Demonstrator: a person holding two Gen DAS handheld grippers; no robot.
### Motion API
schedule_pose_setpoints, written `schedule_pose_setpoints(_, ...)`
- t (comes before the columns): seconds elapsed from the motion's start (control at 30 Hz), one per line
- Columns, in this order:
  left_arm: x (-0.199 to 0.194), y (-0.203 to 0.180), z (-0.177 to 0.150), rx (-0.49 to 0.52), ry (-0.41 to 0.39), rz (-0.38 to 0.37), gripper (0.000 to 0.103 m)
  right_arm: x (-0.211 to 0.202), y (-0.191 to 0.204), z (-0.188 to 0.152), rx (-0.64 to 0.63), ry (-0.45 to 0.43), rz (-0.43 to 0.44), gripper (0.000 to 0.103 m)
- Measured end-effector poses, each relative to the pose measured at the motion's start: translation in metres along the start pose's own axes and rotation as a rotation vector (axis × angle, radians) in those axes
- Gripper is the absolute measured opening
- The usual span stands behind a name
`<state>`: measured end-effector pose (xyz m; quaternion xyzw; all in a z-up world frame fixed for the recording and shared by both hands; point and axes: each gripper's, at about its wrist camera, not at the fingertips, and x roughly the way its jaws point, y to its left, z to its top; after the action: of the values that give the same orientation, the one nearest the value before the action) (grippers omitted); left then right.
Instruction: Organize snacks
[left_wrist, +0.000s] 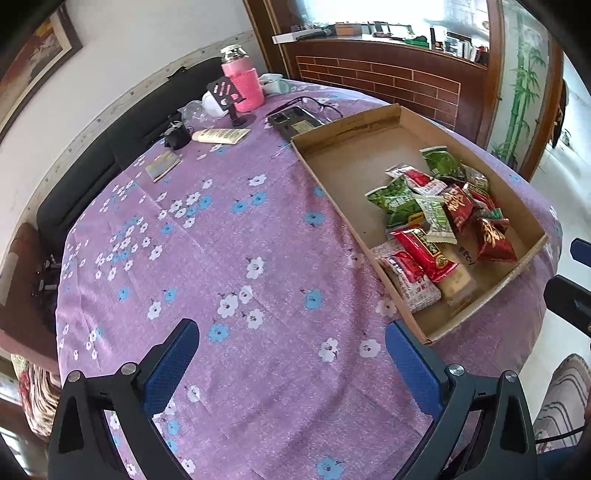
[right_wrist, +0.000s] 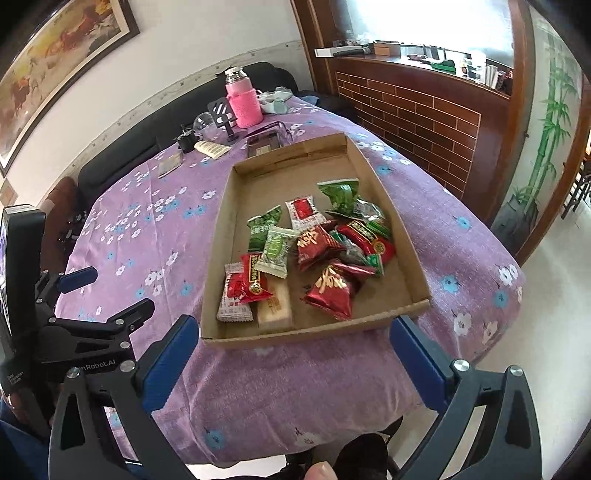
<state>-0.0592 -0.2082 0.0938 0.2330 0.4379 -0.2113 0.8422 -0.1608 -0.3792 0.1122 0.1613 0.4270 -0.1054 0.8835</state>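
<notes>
A shallow cardboard tray (left_wrist: 343, 147) (right_wrist: 258, 177) lies on the purple flowered tablecloth (left_wrist: 229, 266) (right_wrist: 155, 221). Several wrapped snacks are piled in its near half: red packets (left_wrist: 424, 251) (right_wrist: 328, 288), green packets (left_wrist: 395, 201) (right_wrist: 264, 230) and a pale bar (right_wrist: 275, 306). My left gripper (left_wrist: 291, 338) is open over bare cloth, left of the tray's near corner. My right gripper (right_wrist: 293, 334) is open too, hovering at the tray's near edge with nothing between its fingers. The left gripper (right_wrist: 79, 291) also shows at the left of the right wrist view.
At the table's far end stand a pink flask (left_wrist: 242, 81) (right_wrist: 242, 101), a phone stand (left_wrist: 231, 98), a tube (left_wrist: 221, 136), a phone (left_wrist: 293, 123) with glasses, and a small booklet (left_wrist: 162, 166). A black sofa (left_wrist: 92, 166) runs behind the table; a brick-patterned counter (right_wrist: 413, 107) stands at right.
</notes>
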Motion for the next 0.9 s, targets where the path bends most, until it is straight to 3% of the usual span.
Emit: schedule_pose_setpoints(0.9,0.0,0.005,-0.007,0.026,-0.005,0.003,0.102,0.003,0.012,-0.005,-0.002,0.004,-0.004,0.103)
